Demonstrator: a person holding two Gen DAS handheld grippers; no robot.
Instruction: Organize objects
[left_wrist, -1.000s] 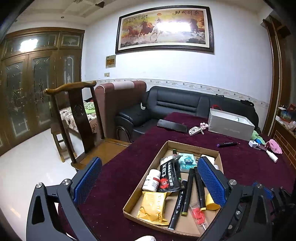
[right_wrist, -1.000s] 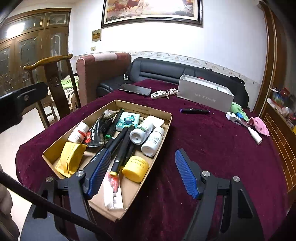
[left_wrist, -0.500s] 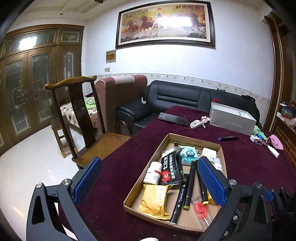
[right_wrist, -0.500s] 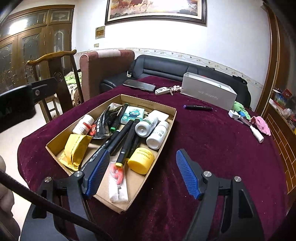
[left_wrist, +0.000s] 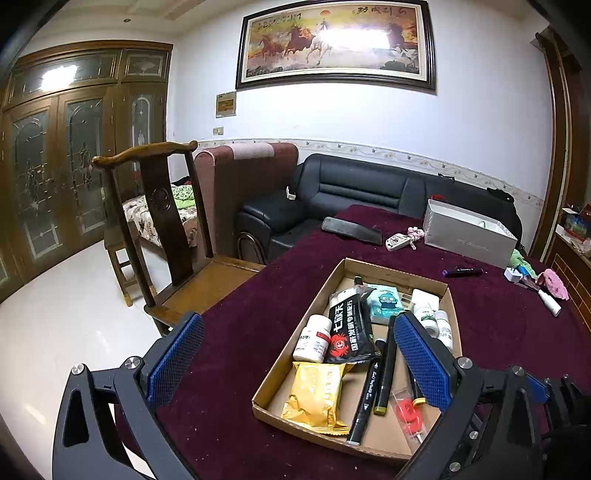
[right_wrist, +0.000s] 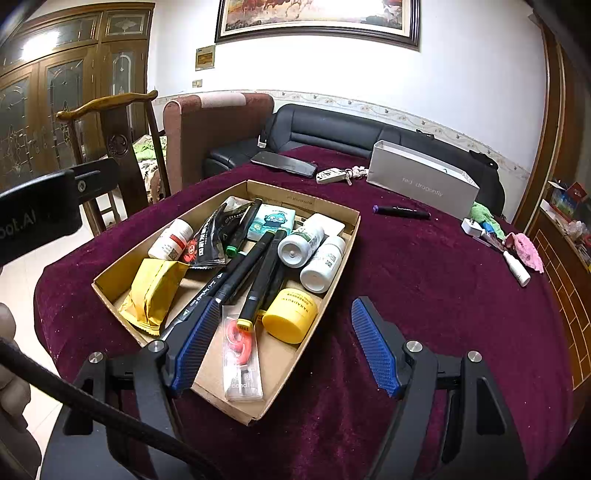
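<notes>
Left wrist view: left gripper (left_wrist: 295, 354) has its blue pads spread wide w/ nothing between them, touching nothing; it hangs over the near left part of the cardboard tray (left_wrist: 291, 373), which sits on the maroon tablecloth (left_wrist: 229, 332). Tray's long axis runs away from the camera, toward the sofa (left_wrist: 354, 192). Inside, the black markers (left_wrist: 373, 391) lie lengthwise along that same axis, caps toward the near end. A black snack pouch (left_wrist: 349, 328) w/ white Chinese characters and a red crab logo lies beside a white pill bottle (left_wrist: 313, 338) w/ a red label band; a yellow packet (left_wrist: 317, 395) is at the near left corner, a teal cartoon pack (left_wrist: 386, 302) toward the far end. Past the tray: a purple-capped marker (left_wrist: 463, 272) lying crosswise, a grey box (left_wrist: 467, 238) w/ faint print too small to read here. Right wrist view: right gripper (right_wrist: 284, 347) also stands spread, pads gripping nothing; its left pad is over the tray's near end above the markers, right pad over bare cloth outside the tray wall. Tray (right_wrist: 334, 266) points away and slightly right. A yellow jar (right_wrist: 290, 315) on its side carries print that looks like "HANAJIRUSHI". Two white bottles (right_wrist: 314, 251) lie w/ bottoms toward the camera. A clear sleeve (right_wrist: 242, 354) w/ a red item reads "canal" at its near end, partly legible only. Grey box (right_wrist: 421, 184) reads "red dragonfly". The other gripper's body at the left edge shows "oot.AI", cut off.
</notes>
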